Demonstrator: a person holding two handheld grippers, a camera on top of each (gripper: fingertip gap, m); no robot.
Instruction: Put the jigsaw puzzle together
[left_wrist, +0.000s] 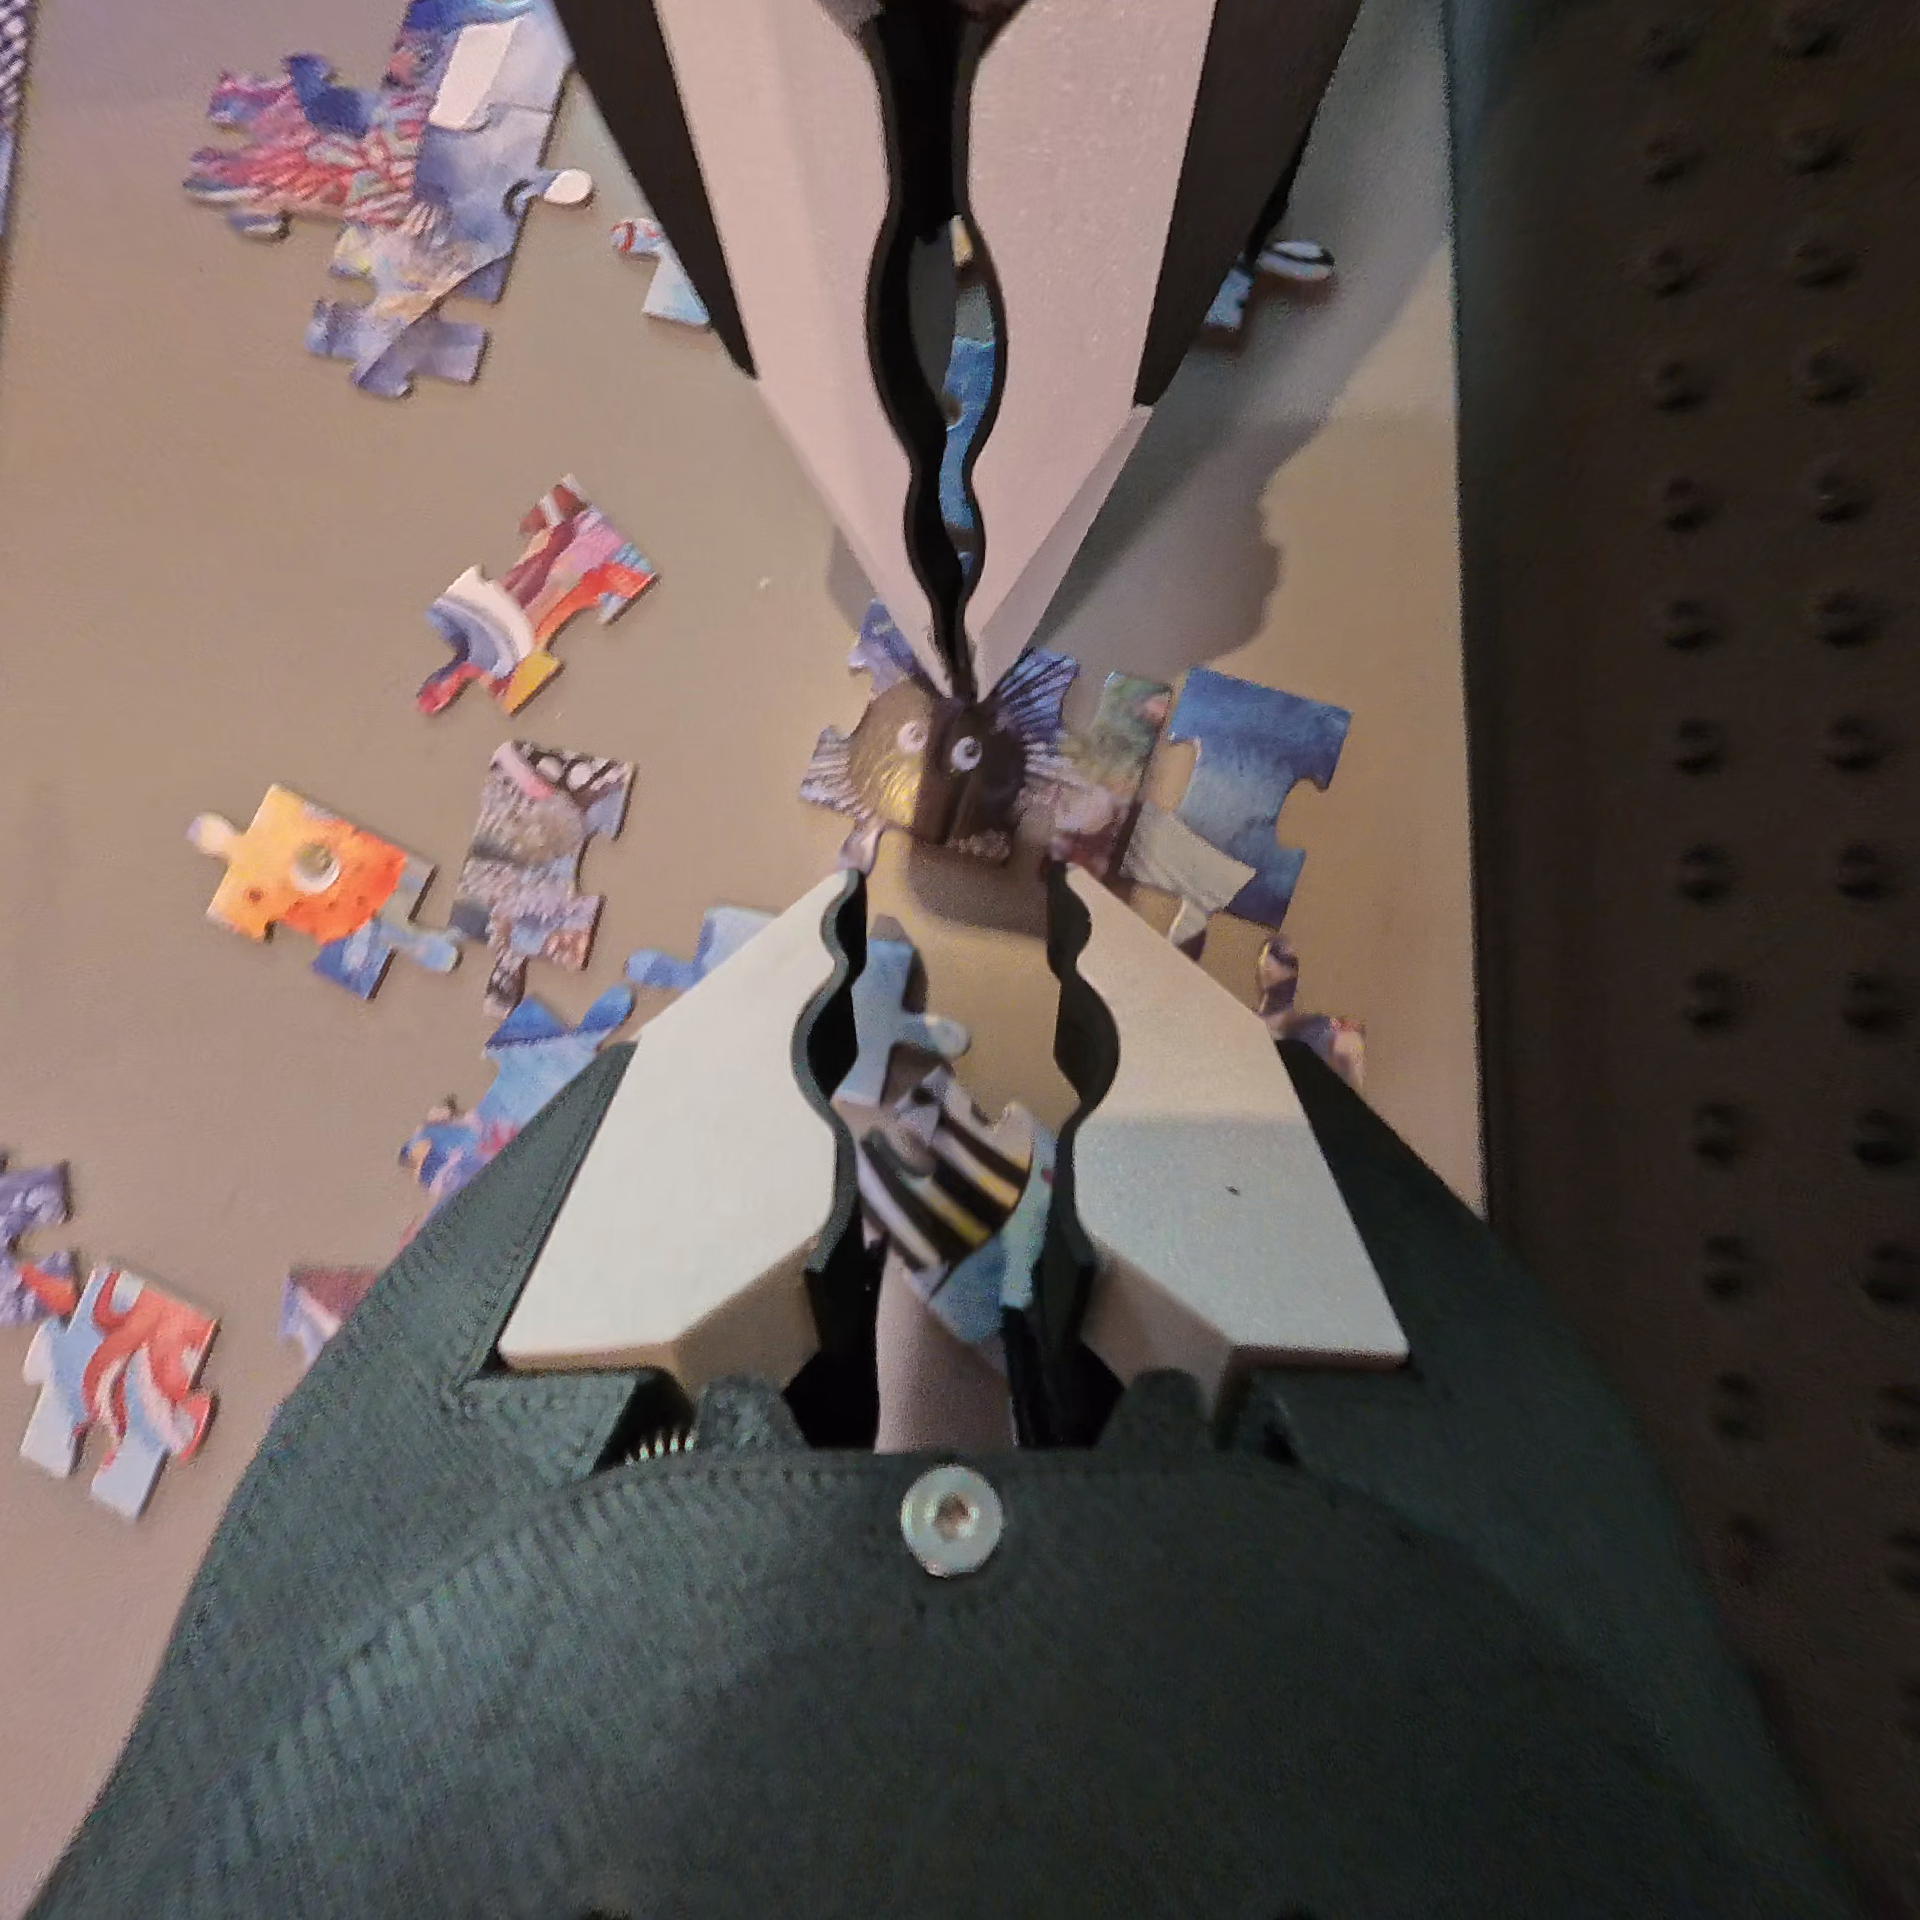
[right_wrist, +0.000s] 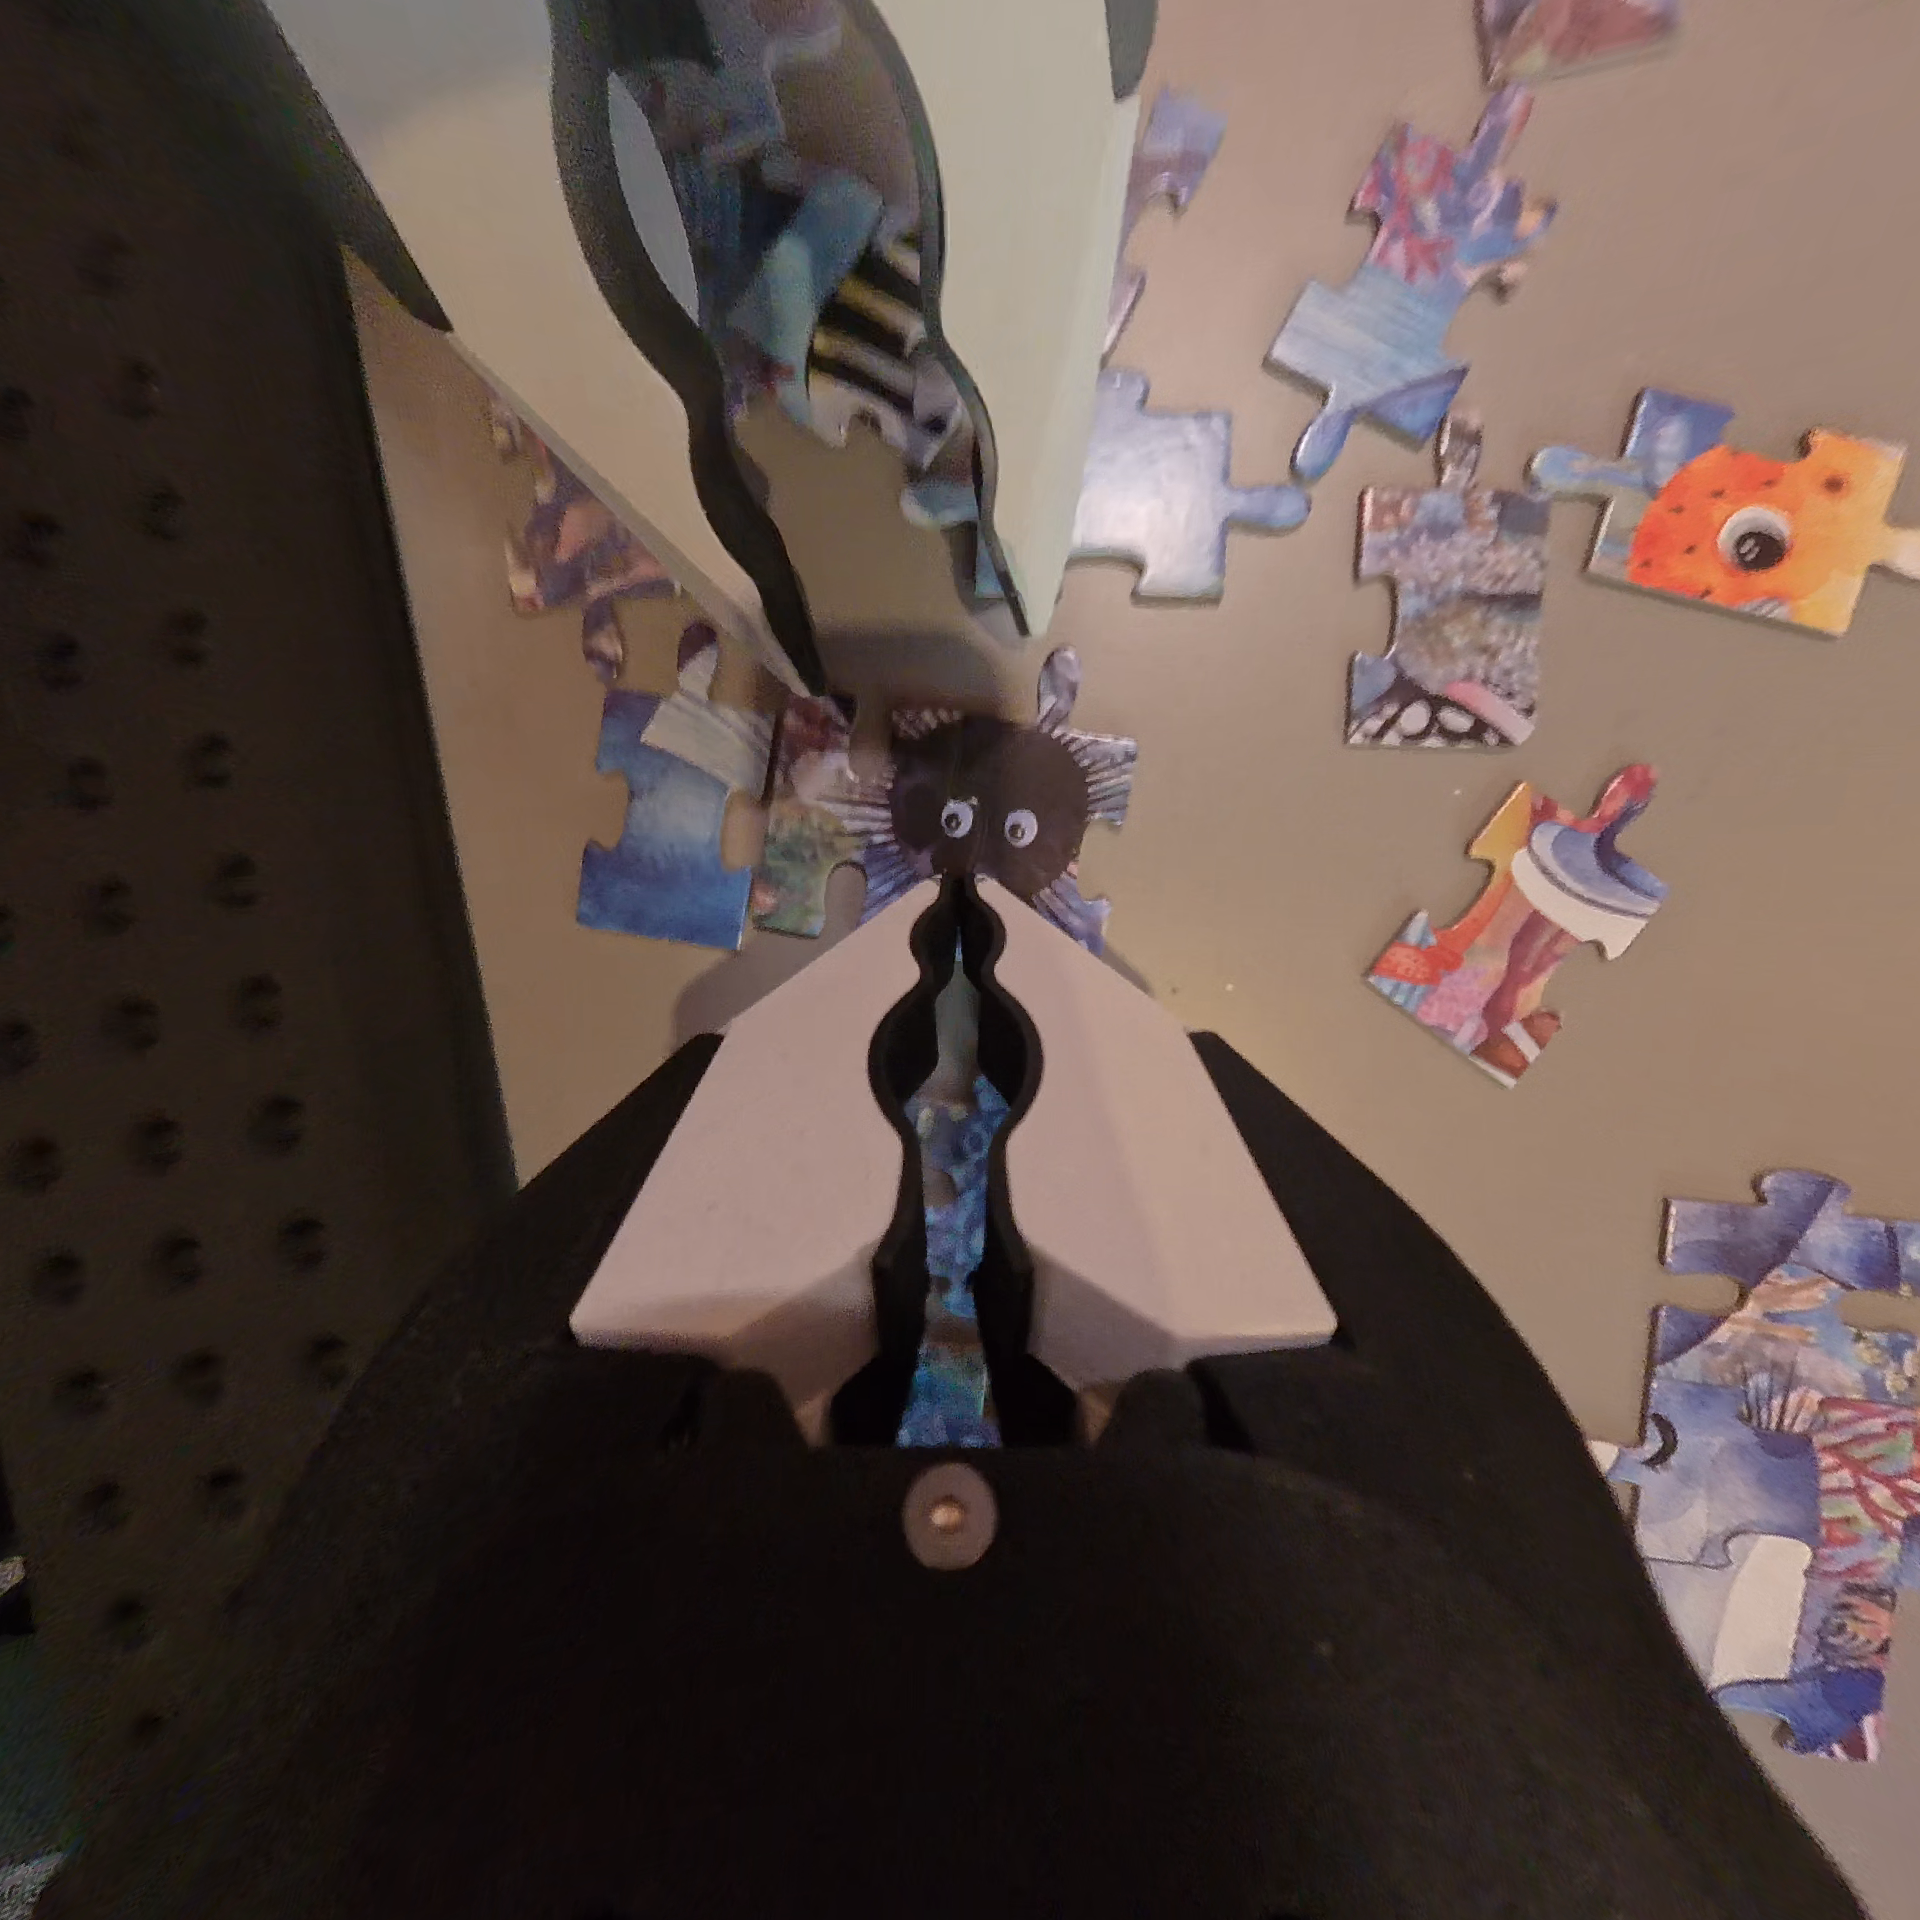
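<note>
Right hand-held gripper (right_wrist: 961, 883) pinched together on dark googly-eyed fish piece (right_wrist: 1023, 790); left hand-held gripper (left_wrist: 956, 883) spread apart.

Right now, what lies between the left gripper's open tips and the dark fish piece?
In the left wrist view, only bare table lies between the left gripper and the dark fish piece.

Loose sea-themed jigsaw pieces (left_wrist: 540, 592), scattered flat
</note>
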